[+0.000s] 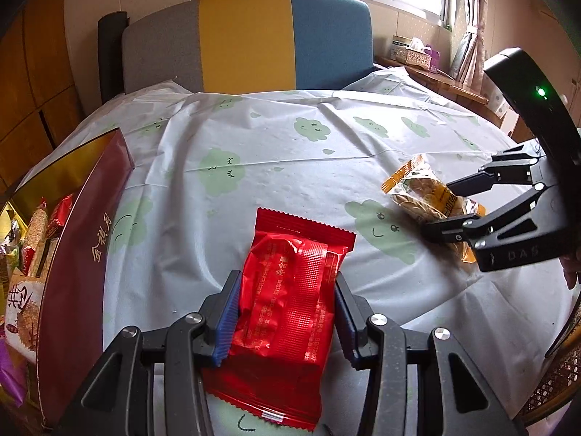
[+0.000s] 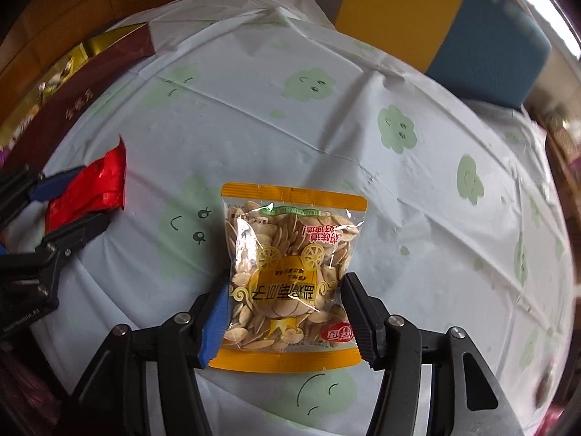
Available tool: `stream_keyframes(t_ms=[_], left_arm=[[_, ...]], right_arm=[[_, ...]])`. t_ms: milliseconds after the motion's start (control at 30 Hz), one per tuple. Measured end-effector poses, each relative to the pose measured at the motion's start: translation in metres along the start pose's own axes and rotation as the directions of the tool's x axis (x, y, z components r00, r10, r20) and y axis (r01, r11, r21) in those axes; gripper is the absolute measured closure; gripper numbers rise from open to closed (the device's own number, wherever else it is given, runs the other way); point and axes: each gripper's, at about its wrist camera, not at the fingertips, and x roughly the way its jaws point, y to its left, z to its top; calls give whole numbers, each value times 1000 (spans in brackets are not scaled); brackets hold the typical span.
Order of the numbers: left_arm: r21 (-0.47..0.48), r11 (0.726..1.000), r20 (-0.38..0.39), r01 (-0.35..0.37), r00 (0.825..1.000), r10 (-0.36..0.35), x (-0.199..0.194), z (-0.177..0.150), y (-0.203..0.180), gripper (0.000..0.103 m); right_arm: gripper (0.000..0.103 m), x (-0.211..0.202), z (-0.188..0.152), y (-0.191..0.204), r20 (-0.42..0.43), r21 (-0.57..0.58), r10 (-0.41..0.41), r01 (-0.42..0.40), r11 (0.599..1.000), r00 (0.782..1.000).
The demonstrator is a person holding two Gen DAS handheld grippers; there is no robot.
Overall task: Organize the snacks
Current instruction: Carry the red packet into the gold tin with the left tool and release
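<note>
A red foil snack packet sits between the blue pads of my left gripper, which is shut on its two long sides; the packet's far end sticks out past the fingertips. To the right, a clear and orange packet of seeds lies between the fingers of my right gripper, whose pads press its left and right edges just over the tablecloth. In the left wrist view the right gripper straddles the seed packet. In the right wrist view the left gripper shows at the left edge with the red packet.
An open maroon box holding several snack packets stands at the table's left edge. A pale tablecloth with green clouds covers the table. A grey, yellow and blue backrest rises behind it. A wicker chair is at the right.
</note>
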Motion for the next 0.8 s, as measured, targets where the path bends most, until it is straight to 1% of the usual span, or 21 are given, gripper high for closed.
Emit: stream_keyframes(t_ms=[100, 200, 233, 267, 400, 467, 533, 600, 700, 800], left_arm=[[-8, 1000, -3, -4, 1000, 4, 0, 0, 0, 56], [-8, 1000, -2, -8, 1000, 8, 0, 0, -1, 55], [-10, 1000, -3, -9, 1000, 9, 0, 0, -1, 55], [-11, 1000, -4, -9, 1000, 9, 0, 0, -1, 56], [-15, 1000, -8, -8, 1000, 7, 0, 1, 0, 56], [-19, 1000, -10, -6, 1000, 6, 0, 1, 0, 56], [-27, 1000, -15, -2, 1000, 2, 0, 1, 1, 56], [-30, 1000, -17, 0, 1000, -1, -1, 1, 2, 56], [-46, 999, -24, 12, 1000, -13, -3, 2, 3, 56], [-59, 998, -27, 29, 999, -30, -4, 1, 5, 57]], right_arm=[[42, -1, -2, 5, -7, 11, 4, -4, 1000, 1000], [41, 1, 0, -1, -23, 55, 38, -36, 998, 999], [40, 4, 6, -10, -25, 58, 41, -40, 997, 999], [40, 5, 7, -12, -25, 59, 41, -40, 997, 999], [41, 6, 9, -7, -13, 12, 3, -3, 1000, 1000], [44, 4, 8, -1, -4, -17, -15, 15, 1000, 1000], [45, 0, 5, 5, 3, -34, -24, 24, 999, 1000], [45, 0, 5, 5, 2, -30, -20, 20, 999, 1000], [43, 1, 4, 0, -10, 8, 5, -5, 1000, 1000], [43, 2, 4, 0, -6, -4, -3, 3, 1000, 1000]])
